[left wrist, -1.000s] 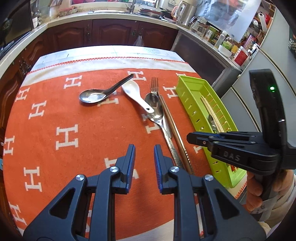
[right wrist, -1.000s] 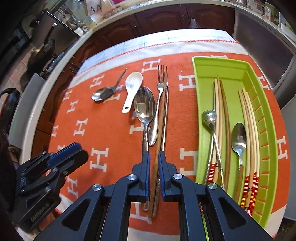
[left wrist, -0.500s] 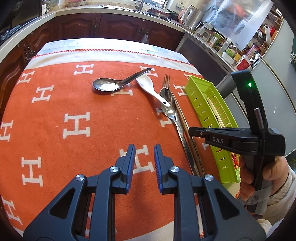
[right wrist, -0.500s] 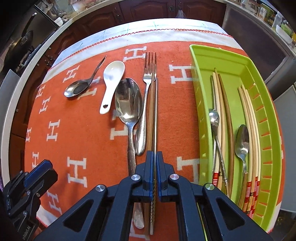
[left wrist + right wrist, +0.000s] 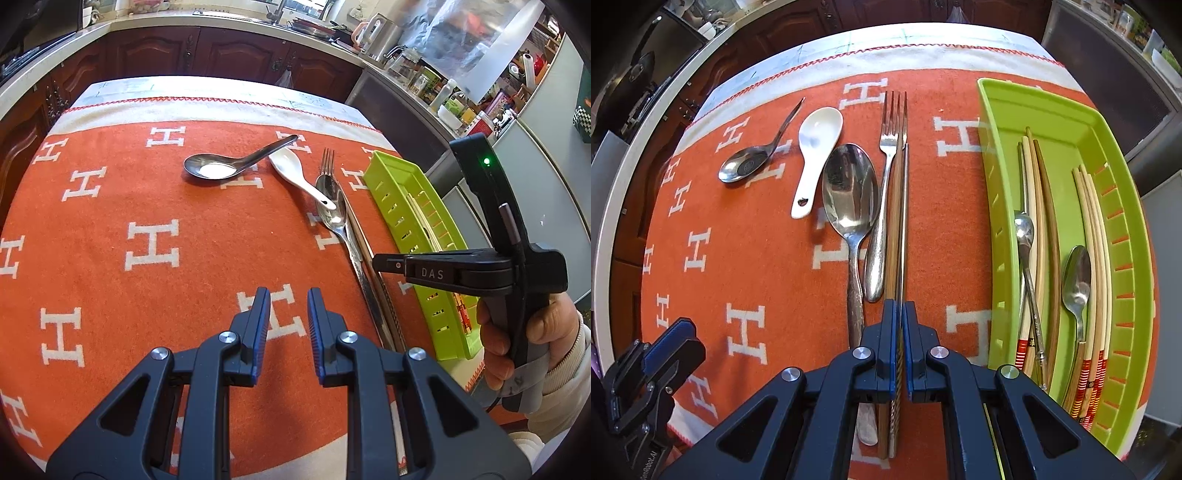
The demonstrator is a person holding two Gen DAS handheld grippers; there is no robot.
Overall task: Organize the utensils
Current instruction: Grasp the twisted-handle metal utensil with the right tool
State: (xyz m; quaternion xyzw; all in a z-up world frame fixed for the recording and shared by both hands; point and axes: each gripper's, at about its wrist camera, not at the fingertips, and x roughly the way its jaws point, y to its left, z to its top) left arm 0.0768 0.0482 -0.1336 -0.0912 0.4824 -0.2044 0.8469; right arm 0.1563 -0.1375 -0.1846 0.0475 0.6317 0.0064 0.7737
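Observation:
On the orange cloth lie a small dark metal spoon [image 5: 744, 166], a white ceramic spoon [image 5: 816, 147], a large metal spoon [image 5: 849, 188], a fork [image 5: 886, 184], a wooden chopstick [image 5: 892, 221] and a metal chopstick [image 5: 904, 221], side by side. My right gripper [image 5: 900, 306] points down over the near part of the chopsticks, shut on the metal chopstick, which runs between its pads. The left gripper [image 5: 286, 295] hovers over bare cloth to the left with a narrow gap and nothing in it. The green tray [image 5: 997, 184] on the right holds several chopsticks and two spoons.
The cloth [image 5: 110, 221] covers a small table with kitchen cabinets [image 5: 229, 55] and a counter behind. A hand [image 5: 546, 332] holds the right gripper's handle beside the tray's [image 5: 399, 206] near end. The left gripper's blue pad [image 5: 665, 343] shows at the lower left of the right wrist view.
The right gripper came down over the chopsticks and its jaws closed on the metal one. The left gripper drifted lower and nearer the cloth, its gap unchanged.

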